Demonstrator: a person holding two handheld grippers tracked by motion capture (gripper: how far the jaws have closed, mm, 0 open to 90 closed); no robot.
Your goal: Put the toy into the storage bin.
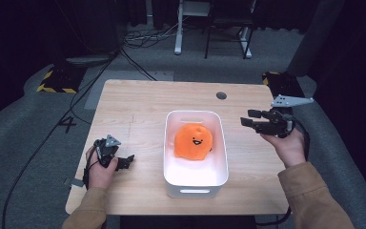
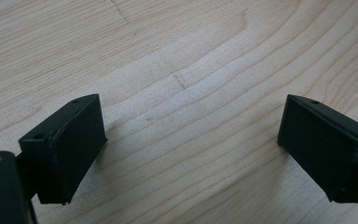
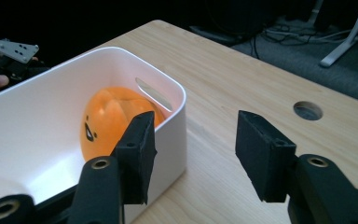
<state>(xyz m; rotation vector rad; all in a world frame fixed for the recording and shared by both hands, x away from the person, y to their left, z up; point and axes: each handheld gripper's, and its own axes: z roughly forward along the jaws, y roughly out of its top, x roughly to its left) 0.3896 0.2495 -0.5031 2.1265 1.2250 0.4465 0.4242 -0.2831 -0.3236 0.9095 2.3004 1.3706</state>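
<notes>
High view: orange plush toy (image 1: 193, 141) lies in white bin (image 1: 170, 143) mid-table (image 1: 138, 100). Right gripper (image 1: 251, 118) at 3 o'clock, left gripper (image 1: 126, 161) at 9; both jaws spread, empty.

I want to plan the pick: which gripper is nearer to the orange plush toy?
Right. The right gripper hovers open beside the white bin holding the orange plush toy; the left gripper sits farther away.

Light wooden table (image 1: 138, 102) – white bin (image 1: 219, 164) on it, left gripper (image 1: 124, 162) resting there
</notes>
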